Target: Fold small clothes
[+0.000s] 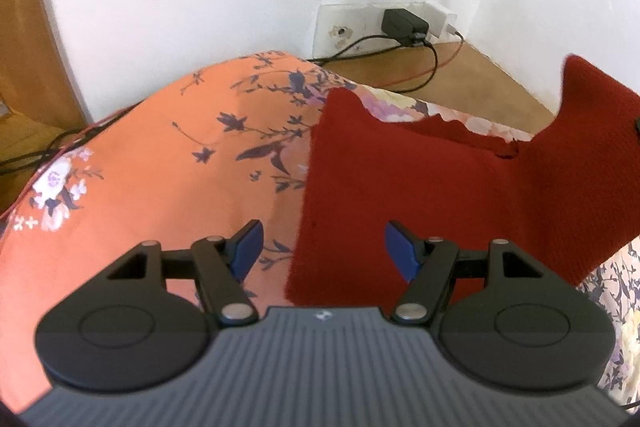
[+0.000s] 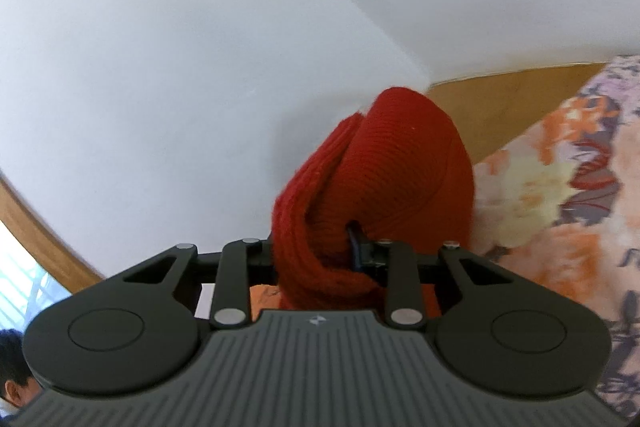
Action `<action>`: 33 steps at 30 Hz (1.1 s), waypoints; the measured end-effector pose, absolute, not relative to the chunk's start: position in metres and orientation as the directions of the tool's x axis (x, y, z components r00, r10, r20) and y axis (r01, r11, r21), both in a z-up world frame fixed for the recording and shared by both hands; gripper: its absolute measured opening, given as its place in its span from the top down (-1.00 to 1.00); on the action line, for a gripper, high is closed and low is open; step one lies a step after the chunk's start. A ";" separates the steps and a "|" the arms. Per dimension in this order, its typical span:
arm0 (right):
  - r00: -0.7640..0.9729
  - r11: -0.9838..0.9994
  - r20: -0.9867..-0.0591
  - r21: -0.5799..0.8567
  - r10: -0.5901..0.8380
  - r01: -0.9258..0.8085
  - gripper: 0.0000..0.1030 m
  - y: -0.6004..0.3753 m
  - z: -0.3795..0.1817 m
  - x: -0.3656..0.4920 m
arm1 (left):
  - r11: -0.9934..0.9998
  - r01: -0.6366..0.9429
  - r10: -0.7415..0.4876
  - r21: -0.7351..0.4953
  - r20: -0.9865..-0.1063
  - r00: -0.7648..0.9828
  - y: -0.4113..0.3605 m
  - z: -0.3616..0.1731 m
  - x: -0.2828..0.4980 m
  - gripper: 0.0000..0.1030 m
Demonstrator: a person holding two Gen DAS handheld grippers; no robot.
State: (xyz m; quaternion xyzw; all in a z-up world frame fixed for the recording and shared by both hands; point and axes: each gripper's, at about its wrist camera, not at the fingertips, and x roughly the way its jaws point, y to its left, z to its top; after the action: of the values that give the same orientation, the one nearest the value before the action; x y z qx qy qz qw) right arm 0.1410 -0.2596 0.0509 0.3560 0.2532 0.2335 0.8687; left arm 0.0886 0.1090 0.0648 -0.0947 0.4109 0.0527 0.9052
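A red knitted garment (image 1: 420, 187) lies partly spread on a bed covered with an orange flowered bedspread (image 1: 152, 167). From the left wrist view, most of the knit rests flat toward the right side of the bed, and its far right part rises off the cover, lifted toward the top right of the picture.

The left gripper (image 1: 323, 251) hovers over the garment's left edge with its fingers spread wide and nothing between them. One blue pad (image 1: 248, 247) sits over bare bedspread and the other over red knit, so that edge runs away from the gripper, roughly along the line of its fingers.

The right gripper (image 2: 320, 259) is pinching a bunched fold of the same garment (image 2: 400, 171). The knit wraps up and over the fingertips and hides most of them, and the gripper points up toward the white wall (image 2: 200, 47) with the bed's edge to its right.

The coming move probably turns on this: the lifted part, held on the right, would be carried leftward across the flat part, while the left gripper, nearer the resting edge, is placed to close on or steady that edge. A wall socket with a charger (image 1: 400, 23) sits beyond the bed's far edge, well apart from the work.
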 end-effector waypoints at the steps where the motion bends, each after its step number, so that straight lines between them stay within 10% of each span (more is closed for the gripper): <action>1: 0.756 0.638 -0.274 0.733 0.595 -0.236 0.37 -0.252 0.053 0.143 | 0.976 -0.174 0.017 -0.130 -0.753 0.658 0.112 0.065 0.088 -0.34; 17: 0.555 0.762 -0.532 0.535 0.640 -0.366 0.35 -0.095 -0.001 0.163 | 0.964 -0.199 0.008 -0.175 -0.730 0.684 0.146 0.073 0.089 -0.34; 33: 0.569 0.752 -0.492 0.437 0.659 -0.493 -0.36 -0.099 0.020 0.119 | 0.902 -0.128 -0.258 -0.413 -0.752 0.606 0.097 0.040 0.167 -0.34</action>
State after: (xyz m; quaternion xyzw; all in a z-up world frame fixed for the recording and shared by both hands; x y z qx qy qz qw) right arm 0.1191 -0.0987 0.0205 0.1265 0.3281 0.3284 0.8766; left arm 0.1668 0.0970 0.0401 -0.2184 0.4423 -0.0373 0.8691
